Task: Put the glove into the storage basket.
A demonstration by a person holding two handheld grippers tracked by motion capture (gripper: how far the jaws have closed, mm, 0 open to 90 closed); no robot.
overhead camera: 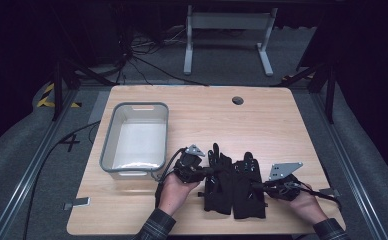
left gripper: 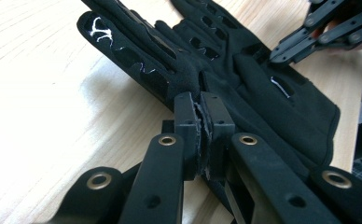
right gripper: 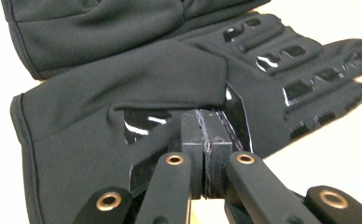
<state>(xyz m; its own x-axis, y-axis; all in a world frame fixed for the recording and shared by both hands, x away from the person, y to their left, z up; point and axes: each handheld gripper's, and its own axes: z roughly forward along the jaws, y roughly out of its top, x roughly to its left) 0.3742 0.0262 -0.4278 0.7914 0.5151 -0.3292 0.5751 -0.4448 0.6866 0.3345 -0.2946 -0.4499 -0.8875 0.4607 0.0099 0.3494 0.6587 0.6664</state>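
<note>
The left gripper (overhead camera: 208, 171) has its jaws pressed together at the edge of the left glove (overhead camera: 218, 182), and in the left gripper view a thin fold of that glove's black cloth seems to be caught between the pads, just below the thumb. The right gripper (overhead camera: 260, 186) is likewise pressed shut, its tips lying against the folded thumb side of the right glove (overhead camera: 248, 187); whether cloth is truly nipped there cannot be told. The two black gloves lie flat and side by side on the wooden table (overhead camera: 262, 125), touching along their inner edges, fingers pointing away from the person and cuffs near the front edge. Each hand comes in from the bottom of the high view, one on either side of the pair. To the left, just beside the left gripper, stands a grey bin (overhead camera: 113, 137) with a pale floor. A small round hole (overhead camera: 237, 100) sits in the table near its far edge, well apart from the gloves.
</note>
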